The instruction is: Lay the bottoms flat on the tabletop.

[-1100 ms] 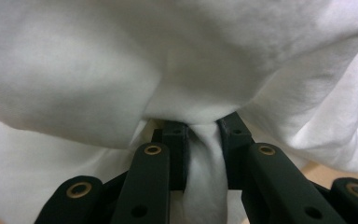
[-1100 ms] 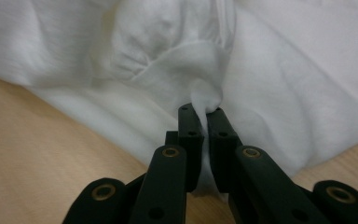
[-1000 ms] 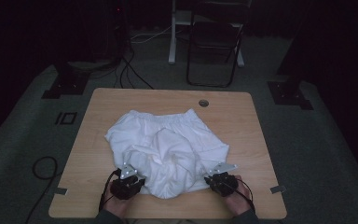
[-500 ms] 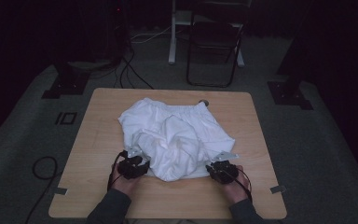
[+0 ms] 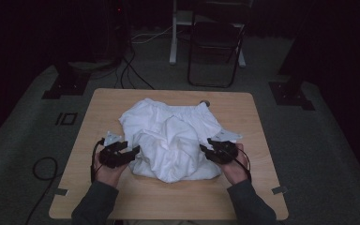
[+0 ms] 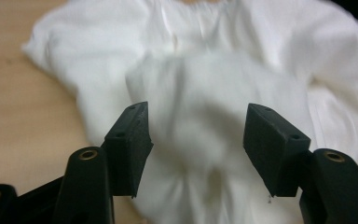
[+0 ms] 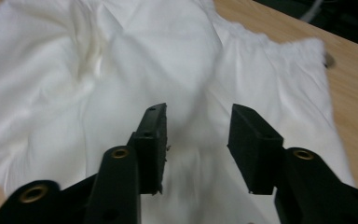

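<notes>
At the bottom of the high view, the left tongs and right tongs flank the near edge of the white garment, both spread wide and holding nothing. The crumpled garment lies mid-frame on the counter. I judge each should pinch 1 layer at a near corner before spreading outward.

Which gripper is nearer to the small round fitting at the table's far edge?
Right. The right gripper sits at the white cloth's right edge, below the fitting; the left gripper is across the cloth, farther away.
</notes>
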`<state>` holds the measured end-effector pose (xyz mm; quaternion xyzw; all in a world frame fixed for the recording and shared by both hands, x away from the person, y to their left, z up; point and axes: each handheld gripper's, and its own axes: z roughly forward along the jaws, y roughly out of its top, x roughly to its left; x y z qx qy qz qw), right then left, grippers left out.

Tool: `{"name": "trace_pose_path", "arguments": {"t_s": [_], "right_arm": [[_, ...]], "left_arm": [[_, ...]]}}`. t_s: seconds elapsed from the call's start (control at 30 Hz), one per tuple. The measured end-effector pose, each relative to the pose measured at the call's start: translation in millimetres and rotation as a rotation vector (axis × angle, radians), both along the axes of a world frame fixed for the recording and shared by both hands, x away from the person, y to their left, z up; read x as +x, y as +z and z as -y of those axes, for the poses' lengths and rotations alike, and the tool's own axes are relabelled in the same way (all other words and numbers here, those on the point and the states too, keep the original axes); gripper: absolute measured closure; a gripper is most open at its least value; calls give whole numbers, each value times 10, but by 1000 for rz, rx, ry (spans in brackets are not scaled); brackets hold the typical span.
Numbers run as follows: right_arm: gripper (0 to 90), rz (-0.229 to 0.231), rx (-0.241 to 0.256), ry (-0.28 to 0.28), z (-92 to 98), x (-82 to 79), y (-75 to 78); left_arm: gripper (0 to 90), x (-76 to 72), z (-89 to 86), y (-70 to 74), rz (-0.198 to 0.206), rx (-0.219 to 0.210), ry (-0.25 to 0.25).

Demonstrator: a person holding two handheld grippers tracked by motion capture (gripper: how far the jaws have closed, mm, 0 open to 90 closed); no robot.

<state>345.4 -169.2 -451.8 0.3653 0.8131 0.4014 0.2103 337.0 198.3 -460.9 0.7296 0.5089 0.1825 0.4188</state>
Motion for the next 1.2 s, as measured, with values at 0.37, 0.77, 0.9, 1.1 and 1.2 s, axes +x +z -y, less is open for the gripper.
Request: {"name": "trace_pose_path", "arguments": {"t_s": [0.37,0.77,0.9,1.1,1.2], "right_arm": [[403,-75,55,-46,-388,621,-16],[828,-188,-14,2,-599,762,-222],[868,-163,-58,-43,-418,547,-178],[870,-136,-60,-91,22,136,-130],[871,-144,-45,-113,209,-88,-185]], "left_arm": [[231,660,271,-109,-91,35,27],[720,537,413,-387,-189,76,-27],[778,282,314,-272,-141,52,-33],[782,-155,80,-196,-88,18,-5],[782,-377,-24,-208,-79,15,-1]]}}
